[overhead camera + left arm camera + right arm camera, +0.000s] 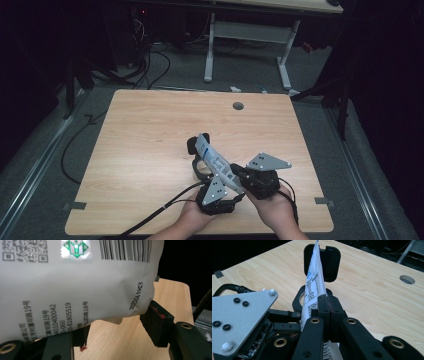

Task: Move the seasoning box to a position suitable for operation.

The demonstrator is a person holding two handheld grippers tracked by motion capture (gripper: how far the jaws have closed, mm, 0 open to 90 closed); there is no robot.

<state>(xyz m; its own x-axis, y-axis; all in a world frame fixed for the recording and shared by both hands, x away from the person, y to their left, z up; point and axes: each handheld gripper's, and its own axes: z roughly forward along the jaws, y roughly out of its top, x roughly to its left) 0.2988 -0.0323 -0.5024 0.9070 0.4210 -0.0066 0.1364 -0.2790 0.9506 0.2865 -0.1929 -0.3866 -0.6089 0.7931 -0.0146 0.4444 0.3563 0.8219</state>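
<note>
Gripping the white packet (pixel 216 162) by its lower edge, the right hand-held gripper (pixel 329 305) is pinching with jaws fully together, holding it tilted above the counter (pixel 150 130). The left hand-held gripper (pixel 218 194) is standing wide around the packet's body, its pad (pixel 157 325) seemingly just beside the wrapper, not clamping. A thin edge grip is risking slippage if the left jaws tug sideways. A black strapped device (pixel 325 263) is lying close behind; open counter is stretching left and forward, with the near edge close beneath the hands
</note>
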